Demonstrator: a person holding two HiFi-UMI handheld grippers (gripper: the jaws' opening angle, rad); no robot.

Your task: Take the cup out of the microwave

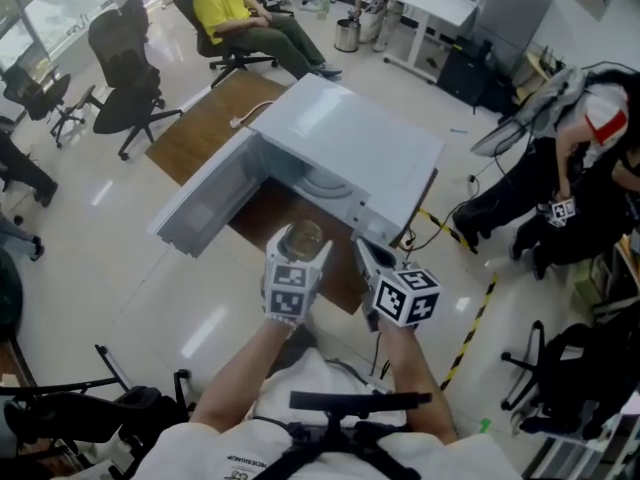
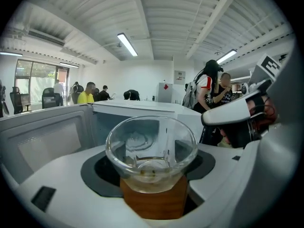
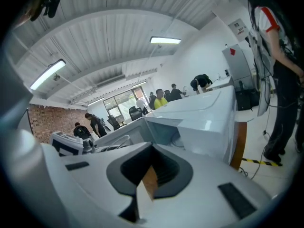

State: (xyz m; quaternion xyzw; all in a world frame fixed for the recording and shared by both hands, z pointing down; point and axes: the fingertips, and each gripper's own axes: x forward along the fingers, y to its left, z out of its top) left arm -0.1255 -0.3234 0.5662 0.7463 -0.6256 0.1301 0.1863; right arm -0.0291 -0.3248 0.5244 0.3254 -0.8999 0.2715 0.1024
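the left gripper [image 1: 299,252] holds the cup [image 1: 304,234]. its jaws are wide apart, one on each side of the cup, and they press on it. the cup is clear glass with a little bit of stuff at the bottom. it is out of the microwave [image 1: 360,153], up in the air just in front of the hole. the microwave is white and sits on a brown table [image 1: 215,118]. its door [image 1: 205,203] hangs open to the left. the right gripper [image 1: 368,258] is just beside the cup, not touching it. its jaws are closed with nothing in them. far back, a person [image 1: 235,3] in a yellow shirt sits on a chair [image 1: 232,60].
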